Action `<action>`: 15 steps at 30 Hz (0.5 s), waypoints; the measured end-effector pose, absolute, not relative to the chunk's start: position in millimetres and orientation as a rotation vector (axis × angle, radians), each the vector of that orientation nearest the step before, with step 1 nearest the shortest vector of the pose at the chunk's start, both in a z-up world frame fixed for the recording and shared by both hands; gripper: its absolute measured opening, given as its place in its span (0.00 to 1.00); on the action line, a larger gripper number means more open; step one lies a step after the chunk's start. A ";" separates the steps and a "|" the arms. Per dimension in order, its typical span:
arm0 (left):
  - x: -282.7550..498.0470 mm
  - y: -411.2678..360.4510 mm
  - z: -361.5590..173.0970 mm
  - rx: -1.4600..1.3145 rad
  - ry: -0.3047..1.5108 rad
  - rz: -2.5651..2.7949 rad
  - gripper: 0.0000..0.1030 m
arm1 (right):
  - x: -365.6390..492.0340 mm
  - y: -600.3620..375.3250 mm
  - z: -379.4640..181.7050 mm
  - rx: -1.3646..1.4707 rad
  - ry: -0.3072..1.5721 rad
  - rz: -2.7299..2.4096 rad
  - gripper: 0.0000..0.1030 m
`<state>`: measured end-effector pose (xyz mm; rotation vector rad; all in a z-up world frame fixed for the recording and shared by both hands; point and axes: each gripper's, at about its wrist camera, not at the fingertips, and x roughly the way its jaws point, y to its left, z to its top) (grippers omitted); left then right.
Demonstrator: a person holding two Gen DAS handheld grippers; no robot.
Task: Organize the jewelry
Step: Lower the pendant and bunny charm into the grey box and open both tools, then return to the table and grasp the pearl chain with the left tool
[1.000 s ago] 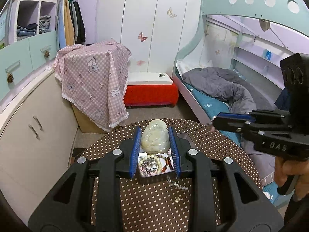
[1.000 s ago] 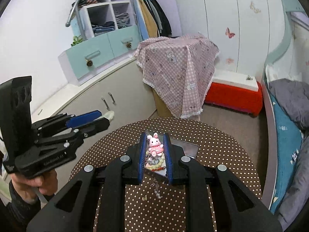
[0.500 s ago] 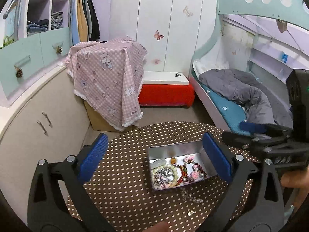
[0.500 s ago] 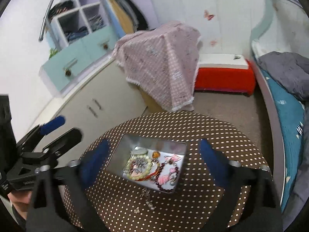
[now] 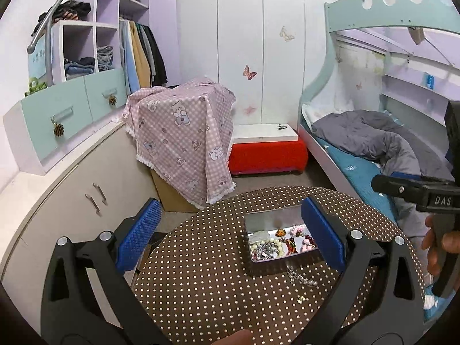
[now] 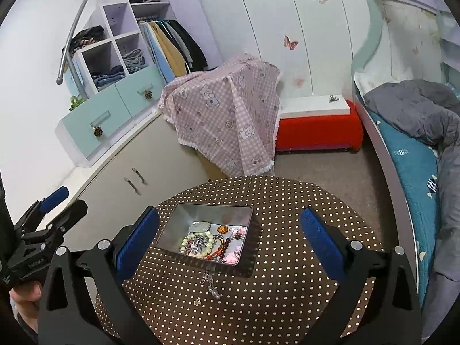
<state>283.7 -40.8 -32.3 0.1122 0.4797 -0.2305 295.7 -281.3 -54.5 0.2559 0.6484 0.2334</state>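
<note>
An open metal tin stands on the round dotted table. It holds bead bracelets, a pale jade pendant and pink charms. Just in front of the tin, a loose silver chain and a tiny charm lie on the cloth. My right gripper is open wide above the table, facing the tin, with nothing held. My left gripper is also open and empty; the tin sits by its right finger, the chain below it.
A beige cabinet runs along the left. Behind the table are a box draped in pink checked cloth and a red bench. A bed with a grey quilt lines the right side.
Both grippers opened wide and drew back. The left let go of the jade pendant and the right the pink bunny charm; both pieces now lie in the tin.
</note>
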 end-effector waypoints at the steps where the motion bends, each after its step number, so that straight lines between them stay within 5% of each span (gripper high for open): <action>1: 280.7 -41.5 -31.4 0.117 0.477 -0.227 0.93 | 292.4 -280.6 -53.1 0.249 0.643 0.233 0.92; 15: 238.0 -35.5 -28.4 0.078 0.437 -0.236 0.94 | 232.0 -268.3 -37.3 0.161 0.517 0.189 0.92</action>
